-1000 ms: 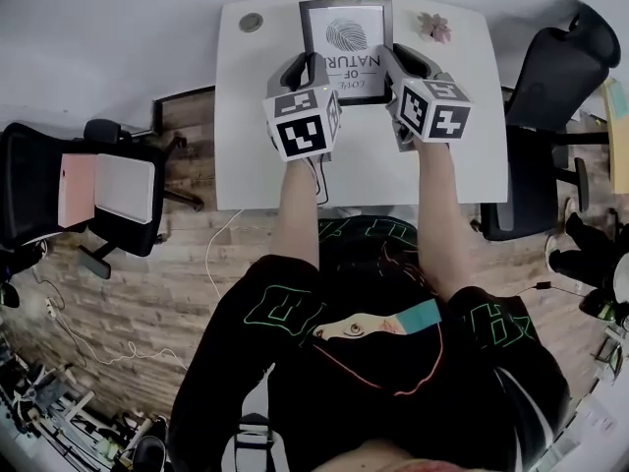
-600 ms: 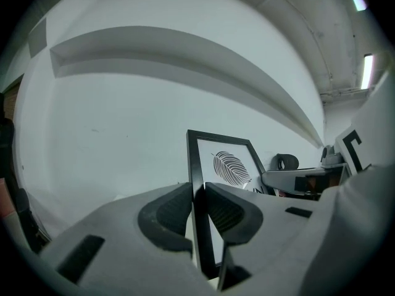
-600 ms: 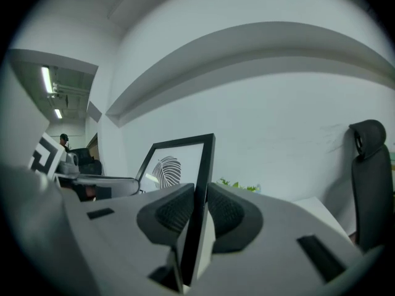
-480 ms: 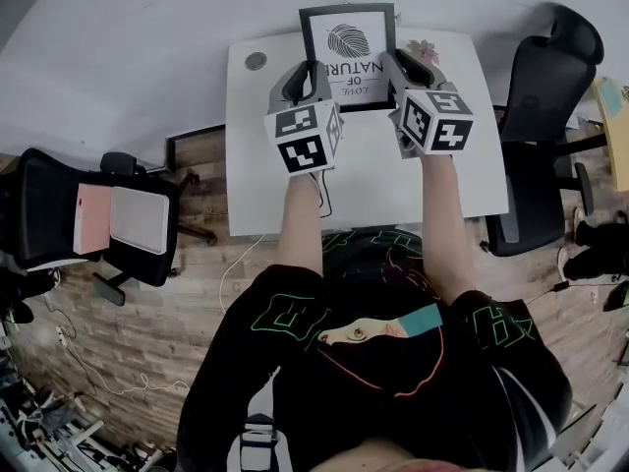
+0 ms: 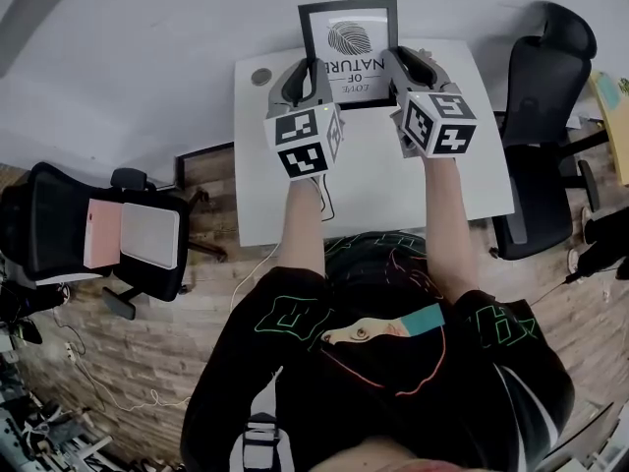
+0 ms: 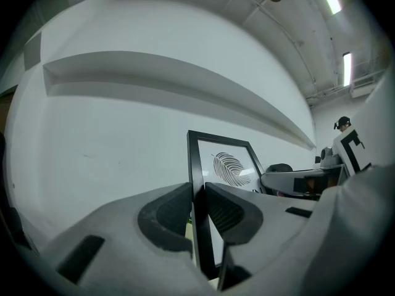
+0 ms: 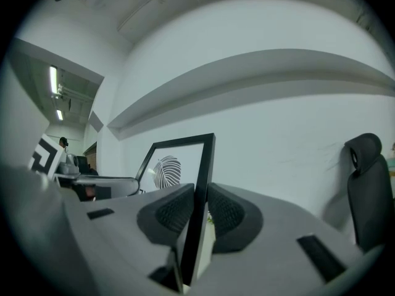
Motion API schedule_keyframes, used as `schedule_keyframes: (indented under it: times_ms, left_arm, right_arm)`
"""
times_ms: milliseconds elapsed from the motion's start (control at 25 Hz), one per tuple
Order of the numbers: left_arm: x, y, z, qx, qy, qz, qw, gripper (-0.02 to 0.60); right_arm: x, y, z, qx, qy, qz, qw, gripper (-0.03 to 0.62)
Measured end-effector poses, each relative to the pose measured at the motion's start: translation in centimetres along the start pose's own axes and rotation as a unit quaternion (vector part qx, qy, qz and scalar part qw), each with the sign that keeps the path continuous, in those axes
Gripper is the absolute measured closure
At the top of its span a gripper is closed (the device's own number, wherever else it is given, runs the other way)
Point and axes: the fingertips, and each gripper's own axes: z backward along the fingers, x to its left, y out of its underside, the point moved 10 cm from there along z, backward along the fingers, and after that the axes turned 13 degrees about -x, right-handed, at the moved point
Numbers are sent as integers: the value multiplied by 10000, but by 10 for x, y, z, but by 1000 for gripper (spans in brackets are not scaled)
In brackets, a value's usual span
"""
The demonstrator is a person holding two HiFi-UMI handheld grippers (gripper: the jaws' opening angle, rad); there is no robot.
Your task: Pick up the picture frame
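Note:
The picture frame point(image 5: 349, 35) is black, with a leaf print and lettering on white. It hangs above the far edge of the white table point(image 5: 373, 180), held upright between both grippers. My left gripper point(image 5: 304, 73) is shut on the frame's left bar point(image 6: 196, 165), and its pads point(image 6: 166, 213) press both faces. My right gripper point(image 5: 410, 67) is shut on the right bar point(image 7: 205, 165) in the same way. Each gripper view shows the leaf print point(image 6: 229, 167) point(image 7: 165, 170) against a pale wall.
A black office chair point(image 5: 118, 239) with a pink and a white pad on its seat stands at the left. Another black chair point(image 5: 545, 77) stands right of the table. A round cable grommet point(image 5: 260, 77) sits at the table's far left corner. A cable point(image 5: 251, 264) hangs off the near edge.
Both grippers have risen together with the picture frame, which now sits higher above the table. The plant and pink flower at the table's far edge have gone out of sight.

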Motion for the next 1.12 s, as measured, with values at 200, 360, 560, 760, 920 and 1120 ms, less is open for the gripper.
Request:
schedule_keyframes:
  times_ms: [200, 360, 560, 760, 920, 1120]
  left_arm:
    - [-3, 2, 1, -12, 50, 11, 10000, 508]
    - [-5, 3, 2, 7, 73, 24, 10000, 508]
    - [-8, 8, 2, 62, 79, 61, 9999, 508]
    - [-12, 14, 0, 87, 77, 119, 9999, 508]
    - [-14, 17, -2, 99, 83, 116, 9998, 508]
    - [-15, 17, -6, 94, 88, 113, 9999, 508]
  right_arm:
    - [-2, -1, 5, -86, 21, 61, 9999, 519]
    - [-2, 1, 8, -76, 46, 77, 9999, 519]
    - [-5, 3, 12, -36, 68, 87, 9999, 519]
    - [-10, 5, 14, 27, 86, 94, 9999, 519]
    - [-13, 8, 14, 51, 115, 126, 9998, 519]
    - [-15, 6, 10, 53, 135, 137, 9998, 519]
